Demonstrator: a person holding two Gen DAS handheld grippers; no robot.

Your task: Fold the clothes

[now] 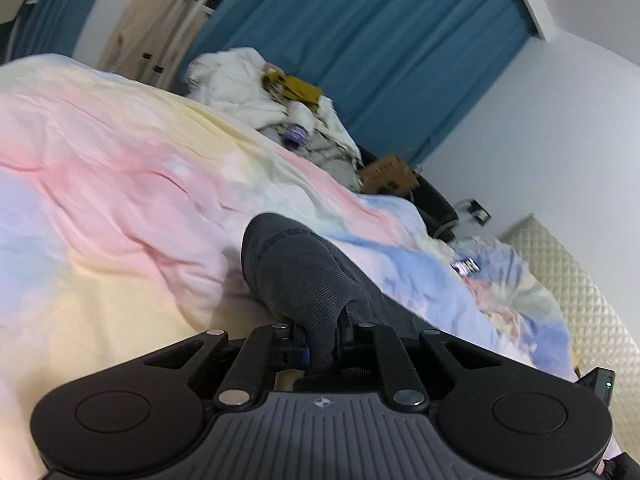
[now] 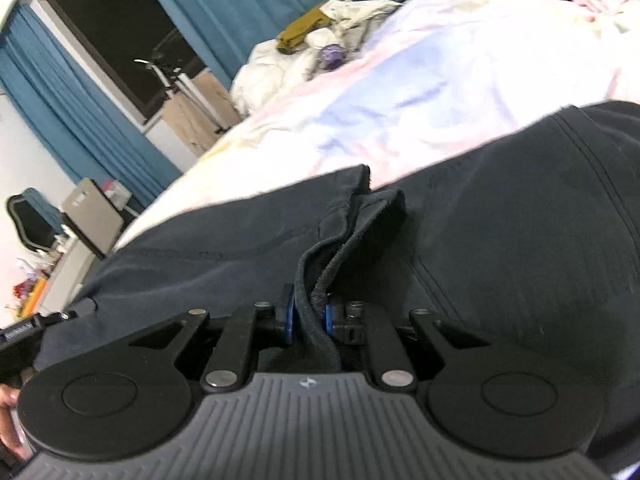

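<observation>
A dark garment (image 2: 500, 240), charcoal to near-black with visible seams and a stitched hem, lies on a bed covered by a pastel quilt (image 1: 120, 184) of pink, yellow and pale blue; in the right wrist view it spreads wide across the lower frame, with one bunched edge rising toward the camera; in the left wrist view a narrower part of it stands up from the quilt as a rounded fold of ribbed cloth (image 1: 296, 264); the left claw (image 1: 322, 340) is clenched on this fold, cloth pinched tight between its pads and trailing back under the body of the tool; the right claw (image 2: 310, 320) is likewise clamped on the garment's doubled edge, blue pads pressing either side of it; both tools point somewhat downward at the bed; beyond lie a heap of white laundry (image 1: 256, 80) with a mustard-coloured piece (image 1: 298, 88) on top, teal curtains (image 1: 380, 40), and a cardboard box (image 1: 390, 174) by the wall.
</observation>
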